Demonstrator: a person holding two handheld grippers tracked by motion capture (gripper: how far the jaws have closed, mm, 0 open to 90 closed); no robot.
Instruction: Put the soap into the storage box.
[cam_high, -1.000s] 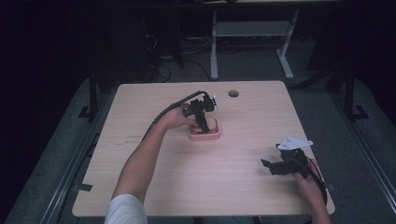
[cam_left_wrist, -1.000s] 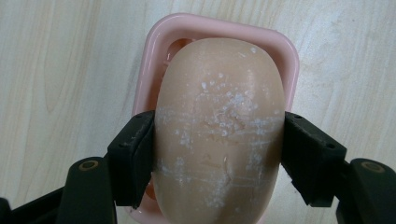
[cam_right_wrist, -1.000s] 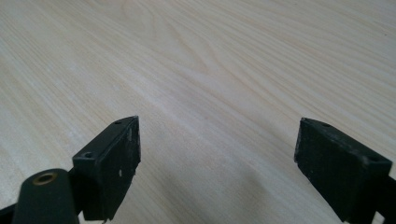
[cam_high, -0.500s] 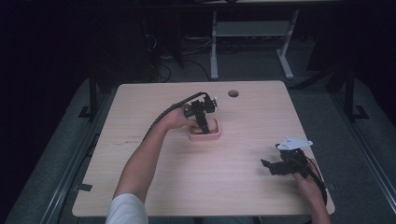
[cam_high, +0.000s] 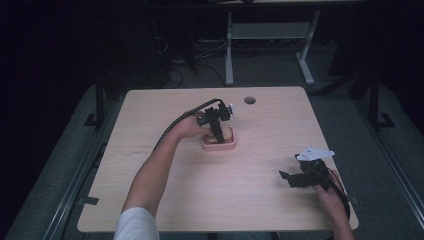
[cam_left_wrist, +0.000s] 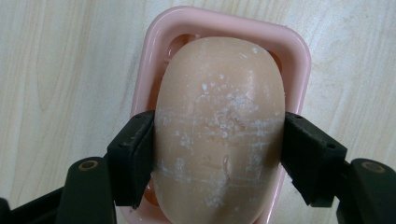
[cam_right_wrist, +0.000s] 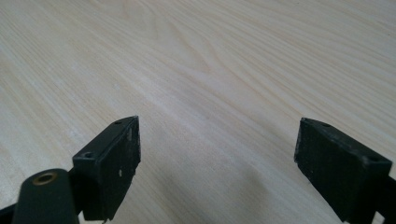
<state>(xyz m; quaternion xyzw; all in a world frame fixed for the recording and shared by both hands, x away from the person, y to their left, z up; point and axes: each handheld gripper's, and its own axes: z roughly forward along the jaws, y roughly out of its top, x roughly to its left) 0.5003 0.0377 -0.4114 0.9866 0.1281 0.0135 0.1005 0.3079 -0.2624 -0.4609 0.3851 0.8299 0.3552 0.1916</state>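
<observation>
Left tongs (cam_left_wrist: 218, 154) clamp both sides of the soap (cam_left_wrist: 219, 130), which sits over the pink dish (cam_left_wrist: 299, 56) mid-surface. Right tongs (cam_right_wrist: 217, 163) gape wide, empty, near the right edge. Grasp looks made; lifting or releasing remains.

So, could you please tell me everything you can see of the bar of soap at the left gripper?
The bar of soap is a rounded oval, peach-tan and matte, its top marked with pale scratches and white flecks. It sits over a pink soap dish with rounded corners, covering most of its hollow, on the light wooden table a little beyond its middle. The left gripper has its black jaws pressed against the bar's two long sides. Whether the bar rests in the dish or is lifted slightly cannot be told.
</observation>
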